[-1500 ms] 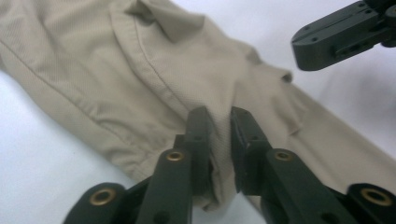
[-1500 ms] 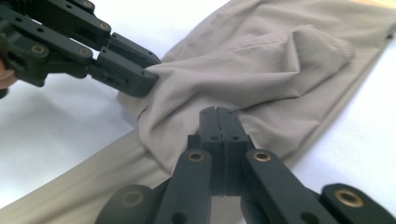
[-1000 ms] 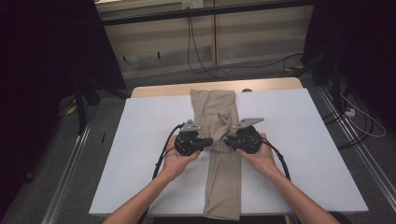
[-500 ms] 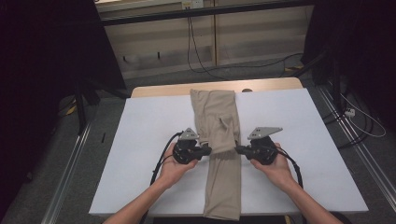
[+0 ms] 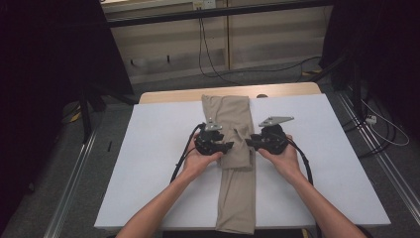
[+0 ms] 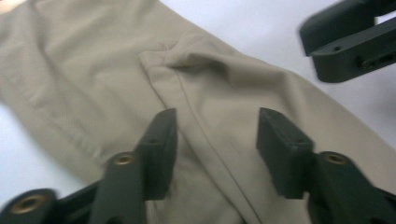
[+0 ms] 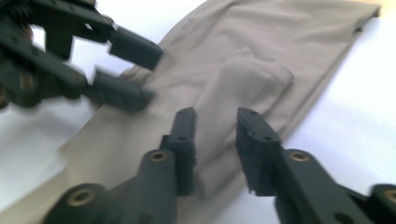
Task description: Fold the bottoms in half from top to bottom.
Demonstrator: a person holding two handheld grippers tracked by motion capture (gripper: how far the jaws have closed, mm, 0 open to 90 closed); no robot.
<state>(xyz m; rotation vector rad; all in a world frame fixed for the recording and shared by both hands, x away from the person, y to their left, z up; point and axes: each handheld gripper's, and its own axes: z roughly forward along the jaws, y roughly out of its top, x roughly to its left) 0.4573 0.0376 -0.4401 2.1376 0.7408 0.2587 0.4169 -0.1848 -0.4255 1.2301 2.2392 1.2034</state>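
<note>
With the khaki trousers [image 5: 233, 148] lying lengthwise down the middle of the white table [image 5: 148, 163], the left hand-held gripper [image 5: 227, 147] and right hand-held gripper [image 5: 249, 142] are hovering part-open and empty, their jaws having just been opening, so each should be pinching both cloth layers evenly at the fold's edges.

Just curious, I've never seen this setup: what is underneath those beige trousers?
The beige trousers lie on a white sheet that covers the table; a wooden table edge shows at the far side. Whatever sits directly beneath the cloth is covered.
</note>
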